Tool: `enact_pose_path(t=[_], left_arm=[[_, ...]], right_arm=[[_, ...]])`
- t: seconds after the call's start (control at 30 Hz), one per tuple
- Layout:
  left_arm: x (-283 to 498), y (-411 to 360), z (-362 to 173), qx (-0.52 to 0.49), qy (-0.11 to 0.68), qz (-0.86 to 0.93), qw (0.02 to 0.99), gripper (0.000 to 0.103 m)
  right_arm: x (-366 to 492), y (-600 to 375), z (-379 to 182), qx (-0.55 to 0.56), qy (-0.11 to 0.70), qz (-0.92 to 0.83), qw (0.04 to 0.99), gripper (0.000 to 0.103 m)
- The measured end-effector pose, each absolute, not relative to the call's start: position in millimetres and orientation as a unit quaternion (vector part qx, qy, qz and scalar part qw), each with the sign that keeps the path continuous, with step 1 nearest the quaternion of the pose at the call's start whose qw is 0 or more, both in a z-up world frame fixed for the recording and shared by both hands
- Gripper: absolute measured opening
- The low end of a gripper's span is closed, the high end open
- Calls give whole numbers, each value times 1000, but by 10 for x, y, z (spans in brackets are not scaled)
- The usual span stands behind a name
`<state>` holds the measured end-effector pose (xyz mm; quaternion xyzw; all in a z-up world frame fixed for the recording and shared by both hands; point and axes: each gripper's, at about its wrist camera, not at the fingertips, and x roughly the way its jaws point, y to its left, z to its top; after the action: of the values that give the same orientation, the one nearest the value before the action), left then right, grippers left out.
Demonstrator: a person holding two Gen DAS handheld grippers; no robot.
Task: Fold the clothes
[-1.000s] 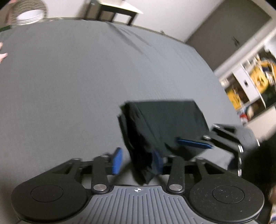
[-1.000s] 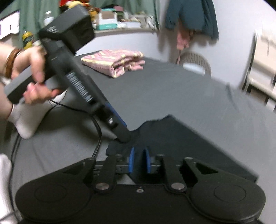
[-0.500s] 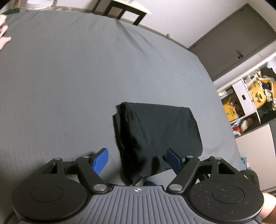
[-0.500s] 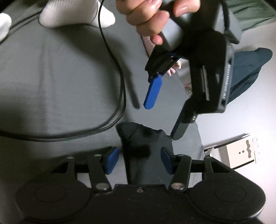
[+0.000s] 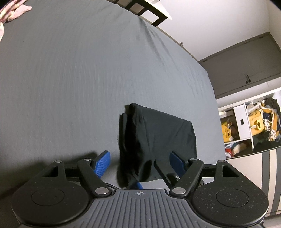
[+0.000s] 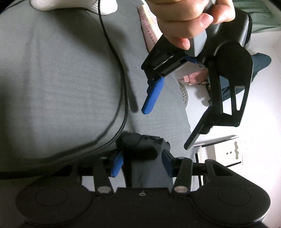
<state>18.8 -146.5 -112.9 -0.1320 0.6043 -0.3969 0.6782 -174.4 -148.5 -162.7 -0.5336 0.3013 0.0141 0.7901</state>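
A black folded garment lies on the grey bedsheet. My left gripper hangs open just above its near corner, blue pads wide apart on either side and clear of the cloth. In the right wrist view a hand holds the left gripper over the garment. My right gripper has the garment's bunched corner between its blue pads. Its jaws are closing but still stand apart. One of its fingers shows under the garment's near edge.
A pink patterned pile of folded clothes lies at the far left of the bed. A black cable curves across the sheet near a white-socked foot. Open shelves of clutter and grey wardrobe doors stand beyond the bed's right edge.
The right gripper, shut on the garment's corner a second ago, opened, rolled and dropped lower. The left gripper spread its jaws wider and rolled. The garment settled flat on the sheet.
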Motion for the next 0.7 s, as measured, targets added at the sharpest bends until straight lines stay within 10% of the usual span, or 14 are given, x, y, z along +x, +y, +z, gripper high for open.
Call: enact_pose_path(t=[0.47, 0.7], left_arm=[[244, -1448, -1233, -193, 632, -376, 650, 75], [260, -1430, -1309, -218, 650, -366, 630, 75]], right_arm=[[-1632, -1563, -1646, -497, 284, -11, 820, 39], [-1621, -1618, -1570, -469, 277, -7, 839, 18]])
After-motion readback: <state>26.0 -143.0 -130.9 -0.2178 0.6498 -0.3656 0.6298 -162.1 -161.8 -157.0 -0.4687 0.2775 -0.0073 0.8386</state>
